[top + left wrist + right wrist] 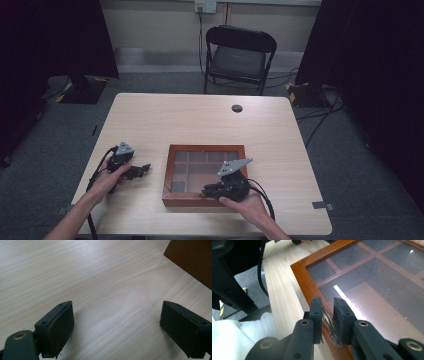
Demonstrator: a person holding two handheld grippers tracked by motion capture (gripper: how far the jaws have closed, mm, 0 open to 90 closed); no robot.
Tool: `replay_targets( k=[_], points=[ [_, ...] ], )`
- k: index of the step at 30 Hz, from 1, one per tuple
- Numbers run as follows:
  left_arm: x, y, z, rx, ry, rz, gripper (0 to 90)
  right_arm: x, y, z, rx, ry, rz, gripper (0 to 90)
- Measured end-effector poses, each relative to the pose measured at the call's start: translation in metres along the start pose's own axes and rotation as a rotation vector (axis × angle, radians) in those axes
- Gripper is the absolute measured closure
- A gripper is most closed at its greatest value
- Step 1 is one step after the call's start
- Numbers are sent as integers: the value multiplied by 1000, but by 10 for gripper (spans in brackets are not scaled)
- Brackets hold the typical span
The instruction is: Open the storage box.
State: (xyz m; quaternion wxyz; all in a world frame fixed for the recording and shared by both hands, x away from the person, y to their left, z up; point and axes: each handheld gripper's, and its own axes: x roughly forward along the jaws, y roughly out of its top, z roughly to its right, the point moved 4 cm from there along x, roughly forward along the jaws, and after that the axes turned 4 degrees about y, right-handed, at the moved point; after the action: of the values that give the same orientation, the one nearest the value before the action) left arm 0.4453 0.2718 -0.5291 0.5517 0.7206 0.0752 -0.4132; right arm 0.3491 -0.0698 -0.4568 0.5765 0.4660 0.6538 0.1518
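Pinching a thin metal handle (329,326) at the wooden box's (170,175) near edge, the right gripper (327,307) seems set to lift its glass lid; the left gripper (116,327) rests wide-jawed over bare worktop (200,120).

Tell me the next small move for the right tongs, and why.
Probably lift gently: the right tongs are closed on the small metal handle at the near edge of the glass-lidded wooden box, so raising it should start opening the lid. The left tongs sit open, apart.
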Motion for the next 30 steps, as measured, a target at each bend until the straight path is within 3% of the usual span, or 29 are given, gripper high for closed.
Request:
replay_targets(
  k=[8, 14, 30],
  points=[
    [0, 0, 0, 3, 1, 0, 116, 6, -3, 0, -10, -12, -29, 796],
    [0, 0, 0, 1, 0, 0, 116, 7, -5, 0, -11, -7, -8, 798],
    [0, 0, 0, 3, 0, 0, 116, 6, -1, 1, -6, 2, -45, 805]
  ],
)
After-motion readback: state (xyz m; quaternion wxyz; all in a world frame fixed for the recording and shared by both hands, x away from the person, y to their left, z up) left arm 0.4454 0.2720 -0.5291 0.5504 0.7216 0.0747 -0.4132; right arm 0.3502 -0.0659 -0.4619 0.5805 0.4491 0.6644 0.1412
